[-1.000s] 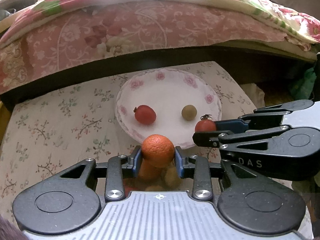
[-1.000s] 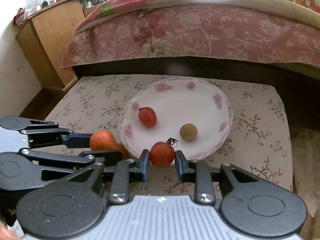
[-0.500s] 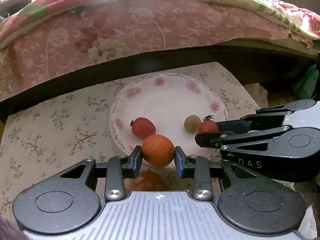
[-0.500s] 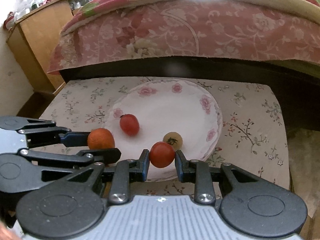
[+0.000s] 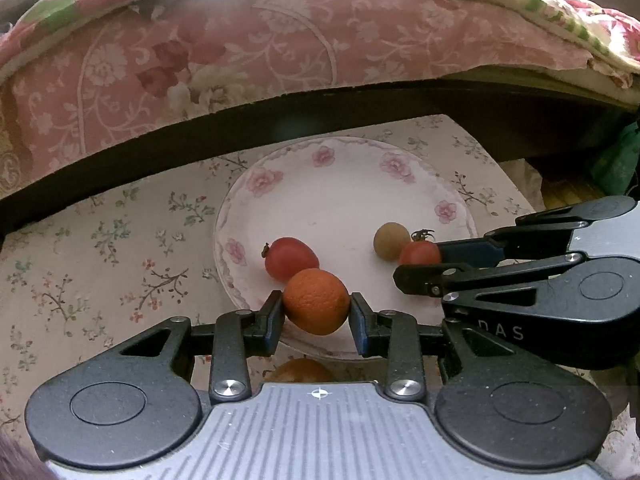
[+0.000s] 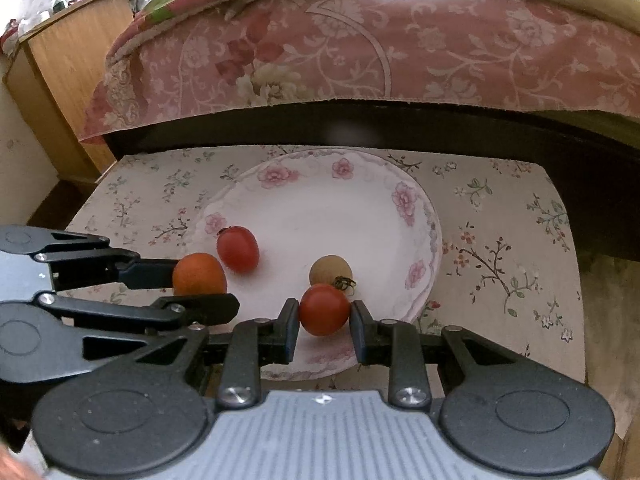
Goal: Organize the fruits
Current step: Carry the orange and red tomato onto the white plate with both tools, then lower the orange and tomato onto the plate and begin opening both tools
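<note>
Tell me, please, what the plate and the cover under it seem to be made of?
The plate looks like glazed ceramic or perhaps melamine: smooth white surface, printed pink roses, scalloped rim. The cover beneath it seems a matte printed fabric or vinyl with small flower sprigs; the pictures do not settle which.

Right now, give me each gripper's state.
Left gripper: shut on the orange.
Right gripper: shut on the tomato.

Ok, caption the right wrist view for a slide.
Right gripper holds a tomato over the plate, beside the left gripper holding an orange.
</note>
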